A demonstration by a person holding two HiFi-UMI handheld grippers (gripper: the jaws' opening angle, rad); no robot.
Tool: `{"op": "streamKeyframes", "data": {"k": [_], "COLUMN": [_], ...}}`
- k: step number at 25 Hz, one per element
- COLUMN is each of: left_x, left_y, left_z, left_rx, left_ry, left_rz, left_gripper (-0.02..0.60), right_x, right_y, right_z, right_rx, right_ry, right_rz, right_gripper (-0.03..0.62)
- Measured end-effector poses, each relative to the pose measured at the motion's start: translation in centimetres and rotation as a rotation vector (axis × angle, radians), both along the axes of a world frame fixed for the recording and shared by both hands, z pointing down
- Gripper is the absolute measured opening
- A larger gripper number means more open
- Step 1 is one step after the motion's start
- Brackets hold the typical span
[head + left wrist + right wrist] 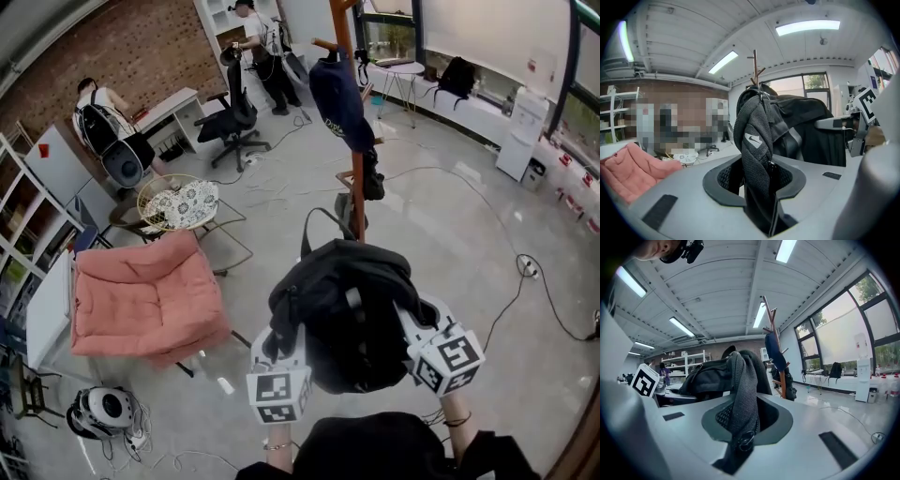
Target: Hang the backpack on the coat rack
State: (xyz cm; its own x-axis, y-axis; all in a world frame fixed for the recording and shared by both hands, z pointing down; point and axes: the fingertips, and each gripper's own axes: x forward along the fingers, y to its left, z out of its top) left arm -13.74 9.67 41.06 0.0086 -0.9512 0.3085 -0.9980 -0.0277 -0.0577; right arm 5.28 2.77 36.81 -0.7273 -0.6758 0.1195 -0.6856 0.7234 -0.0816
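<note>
Black fabric backpack (342, 309) rode clamped in both left gripper (761, 187) and right gripper (743, 427). Tall wooden coat rack (358, 202) stood ahead; hanging not yet done.

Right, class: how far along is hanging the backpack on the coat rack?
Done: the backpack is picked up. In hand: the left gripper and right gripper are shut on its mesh straps, holding it before the coat rack. Left: reaching the rack and hooking a strap over a peg.
</note>
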Motion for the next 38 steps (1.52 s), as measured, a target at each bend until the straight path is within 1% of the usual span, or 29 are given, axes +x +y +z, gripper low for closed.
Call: {"op": "streamKeyframes", "data": {"k": [4,8,13,22,29,38], "left_x": [-1.4,-2.0,-2.3,-3.6,-4.3,-4.5], "left_y": [-3.1,-6.2,-9.5,-16.0,-21.2,-25.1], "left_z": [0.6,1.3,2.5,4.9,7.1,9.3], "left_rx": [-0.003,-0.016,-0.042,-0.095,-0.145,-0.184], "left_ry": [-0.009,-0.008,0.002,0.026,0.025,0.043], "left_rz": [0.032,0.064,0.078,0.066,0.058,0.048], "left_gripper": [0.132,0.132,0.132,0.132,0.132,0.132], "right_x": [-1.0,-1.5,-1.7,-3.1,-3.6,-3.8], "right_y": [-2.5,-5.1,-8.2,-14.8,-19.5,-23.5], "right_z": [0.9,1.8,3.0,5.2,7.5,9.3], "right_rx": [-0.013,-0.026,-0.048,-0.096,-0.137,-0.161], "right_ry": [-0.011,-0.019,-0.015,-0.014,-0.018,-0.001], "right_rz": [0.035,0.065,0.086,0.081,0.075,0.073], "right_gripper": [0.043,0.043,0.043,0.043,0.043,0.043]}}
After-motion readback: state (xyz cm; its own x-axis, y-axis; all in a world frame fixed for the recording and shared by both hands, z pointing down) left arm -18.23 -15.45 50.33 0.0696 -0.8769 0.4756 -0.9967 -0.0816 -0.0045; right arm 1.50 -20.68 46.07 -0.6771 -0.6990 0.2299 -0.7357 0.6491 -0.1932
